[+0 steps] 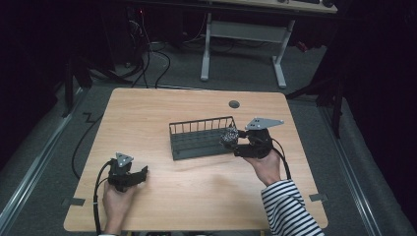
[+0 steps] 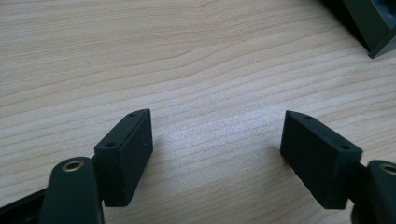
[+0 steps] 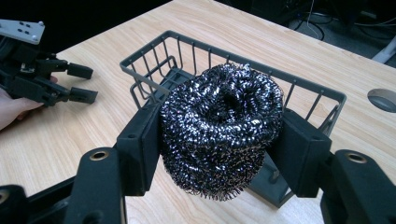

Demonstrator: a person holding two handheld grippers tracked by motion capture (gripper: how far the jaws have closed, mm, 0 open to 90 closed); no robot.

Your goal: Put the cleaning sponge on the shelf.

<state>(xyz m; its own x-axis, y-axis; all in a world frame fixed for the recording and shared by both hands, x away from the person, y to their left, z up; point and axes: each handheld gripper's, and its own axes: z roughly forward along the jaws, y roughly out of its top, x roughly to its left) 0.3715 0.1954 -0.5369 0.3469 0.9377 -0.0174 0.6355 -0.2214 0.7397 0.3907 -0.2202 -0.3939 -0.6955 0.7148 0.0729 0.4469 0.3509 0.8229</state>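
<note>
A round steel-wool scourer [image 3: 222, 130] is squeezed between the two black jaws of my right gripper [image 3: 219, 149], lifted off the table. From above, the scourer [image 1: 229, 134] hangs at the right end of a dark wire basket [image 1: 183, 129], with the right gripper [image 1: 232, 140] just beside that end. The basket [image 3: 144, 77] lies directly behind the scourer in the right gripper view. My left gripper [image 1: 143, 172] rests low at the table's front left, jaws spread wide over bare wood [image 2: 215, 140], nothing between them.
The wooden table [image 1: 147, 113] has a grey round cable port [image 1: 234, 104] near its far edge. A dark corner of the basket [image 2: 373, 28] peeks in at the top right of the left gripper view. Cables and a white desk frame [image 1: 280, 59] stand beyond the table.
</note>
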